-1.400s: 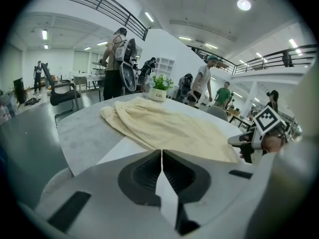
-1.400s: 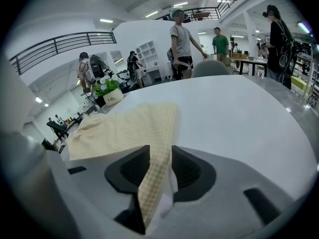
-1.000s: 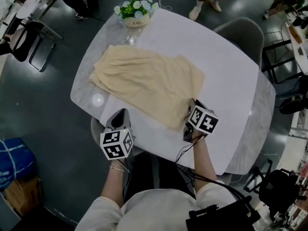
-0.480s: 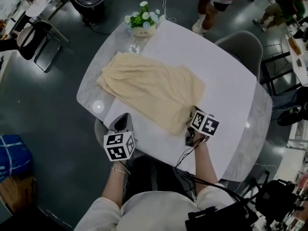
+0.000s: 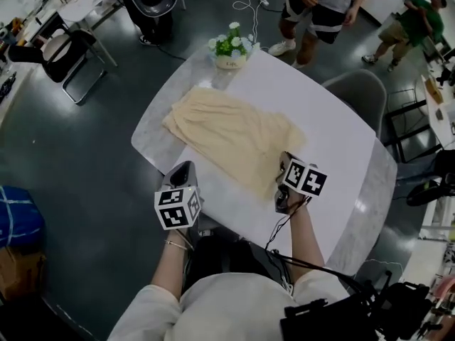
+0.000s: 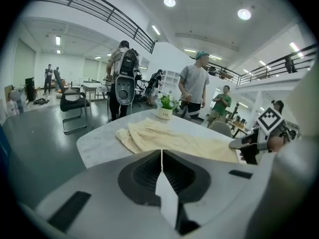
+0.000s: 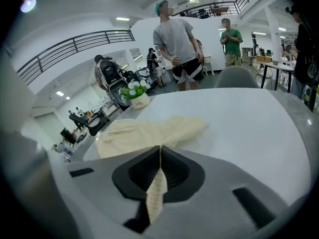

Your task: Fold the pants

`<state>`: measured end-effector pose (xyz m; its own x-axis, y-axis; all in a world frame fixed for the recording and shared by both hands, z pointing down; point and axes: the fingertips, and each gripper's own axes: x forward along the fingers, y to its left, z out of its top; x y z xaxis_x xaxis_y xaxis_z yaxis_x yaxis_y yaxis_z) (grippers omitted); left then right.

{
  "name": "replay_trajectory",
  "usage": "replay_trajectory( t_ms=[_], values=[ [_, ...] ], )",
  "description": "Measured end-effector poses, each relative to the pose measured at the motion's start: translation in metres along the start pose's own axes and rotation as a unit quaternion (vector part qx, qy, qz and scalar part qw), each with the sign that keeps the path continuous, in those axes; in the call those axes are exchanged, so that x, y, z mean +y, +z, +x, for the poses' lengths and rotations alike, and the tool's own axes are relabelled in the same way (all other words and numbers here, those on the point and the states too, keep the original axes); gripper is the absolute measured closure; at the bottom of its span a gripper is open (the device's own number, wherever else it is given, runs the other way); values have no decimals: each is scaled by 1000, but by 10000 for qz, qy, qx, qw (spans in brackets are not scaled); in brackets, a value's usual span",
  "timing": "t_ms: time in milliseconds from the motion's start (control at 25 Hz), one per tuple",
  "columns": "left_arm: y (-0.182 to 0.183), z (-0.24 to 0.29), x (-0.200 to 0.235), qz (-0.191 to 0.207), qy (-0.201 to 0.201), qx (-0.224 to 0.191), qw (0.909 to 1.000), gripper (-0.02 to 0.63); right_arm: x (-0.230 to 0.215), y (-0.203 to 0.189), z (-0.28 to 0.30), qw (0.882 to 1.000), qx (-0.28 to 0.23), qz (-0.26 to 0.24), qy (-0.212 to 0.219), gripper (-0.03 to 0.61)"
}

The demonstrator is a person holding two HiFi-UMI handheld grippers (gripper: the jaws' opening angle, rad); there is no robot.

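The cream pants (image 5: 227, 137) lie spread out on the table, waist towards the far left; they also show in the gripper views (image 6: 169, 141) (image 7: 144, 131). My right gripper (image 5: 284, 160) is at their near right hem. Its jaws have just closed and are shut on a fold of the cream fabric (image 7: 158, 193). My left gripper (image 5: 183, 168) hovers at the table's near left edge, clear of the pants. Its jaws (image 6: 162, 153) are shut on a thin white strip (image 6: 167, 198); I cannot tell what the strip belongs to.
A white sheet (image 5: 320, 126) covers most of the marble table (image 5: 153, 130). A flower pot (image 5: 231, 48) stands at the far edge. A grey chair (image 5: 355, 94) sits at the right side. Two people (image 5: 320, 6) (image 5: 409, 20) stand beyond the table.
Both grippers have risen a little. The right one now holds the pants' hem. The head view has swung, so the table sits lower and people appear at the top.
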<state>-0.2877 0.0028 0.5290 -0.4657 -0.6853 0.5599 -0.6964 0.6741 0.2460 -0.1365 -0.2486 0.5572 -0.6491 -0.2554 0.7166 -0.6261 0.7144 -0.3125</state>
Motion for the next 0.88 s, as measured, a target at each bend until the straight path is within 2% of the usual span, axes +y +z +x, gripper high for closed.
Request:
replay_trajectory(
  t_ms=[280, 560, 880],
  values=[
    [13, -22, 32, -213, 163, -201, 9994, 600, 68, 25, 2, 9977, -23, -417, 534, 577],
    [19, -32, 56, -457, 265, -241, 9983, 600, 126, 52, 13, 9920, 59, -931, 849, 577],
    [29, -37, 106, -644, 428, -260, 9967, 600, 204, 94, 58, 9836, 90, -1485, 1021, 578]
  ],
)
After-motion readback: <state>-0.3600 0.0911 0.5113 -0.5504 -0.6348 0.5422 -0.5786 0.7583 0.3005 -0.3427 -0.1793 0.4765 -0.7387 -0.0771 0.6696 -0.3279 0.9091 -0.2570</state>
